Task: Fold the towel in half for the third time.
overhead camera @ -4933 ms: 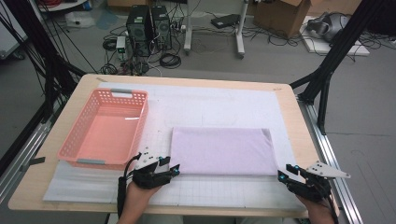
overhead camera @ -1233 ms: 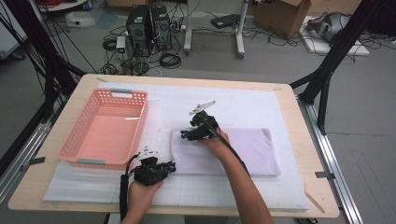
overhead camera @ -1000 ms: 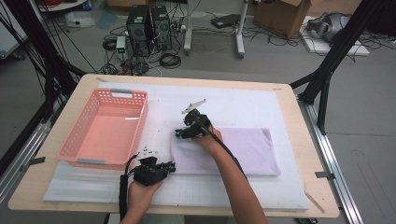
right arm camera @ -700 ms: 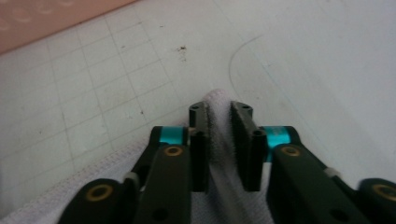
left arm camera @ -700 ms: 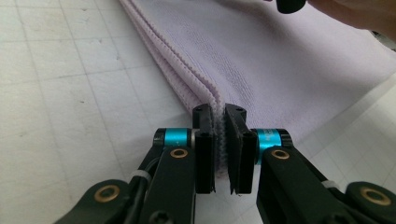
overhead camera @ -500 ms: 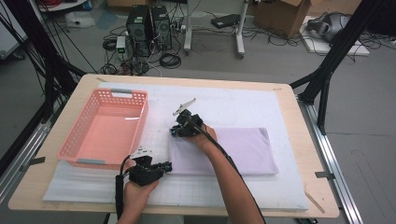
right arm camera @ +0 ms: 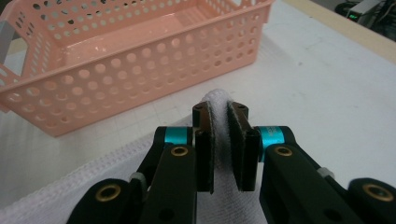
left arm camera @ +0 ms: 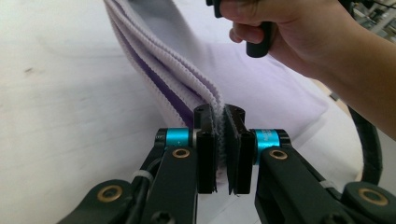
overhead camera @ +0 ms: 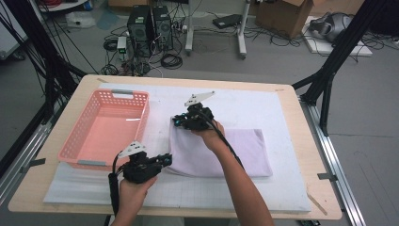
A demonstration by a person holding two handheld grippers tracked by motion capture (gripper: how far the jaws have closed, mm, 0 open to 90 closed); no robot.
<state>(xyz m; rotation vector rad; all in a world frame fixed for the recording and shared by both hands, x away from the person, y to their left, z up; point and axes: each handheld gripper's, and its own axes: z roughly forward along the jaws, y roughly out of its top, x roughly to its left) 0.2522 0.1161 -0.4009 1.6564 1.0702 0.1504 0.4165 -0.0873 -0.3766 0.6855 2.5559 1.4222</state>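
Observation:
A folded lavender cloth (overhead camera: 230, 150) lies on the white mat, its left edge raised off it. My left gripper (overhead camera: 167, 160) is shut on the cloth's near left corner; in the left gripper view the layered hem (left arm camera: 187, 79) runs up from between the pads of the left gripper (left arm camera: 221, 140). My right gripper (overhead camera: 177, 122) reaches across to the far left corner. Its jaws have just been closing and now pinch a fold of the cloth (right arm camera: 215, 100), as the right gripper (right arm camera: 220, 140) shows in its own view.
A pink perforated basket (overhead camera: 141, 117) stands empty just left of the cloth, close in front of the right gripper as the basket (right arm camera: 140, 60). The white mat (overhead camera: 263, 106) covers most of the wooden table (overhead camera: 324, 188). Cables and computer cases lie on the floor beyond.
The right hand went from the near right corner across the cloth to its far left corner and gripped it. Both grippers have risen a little, lifting the cloth's left edge.

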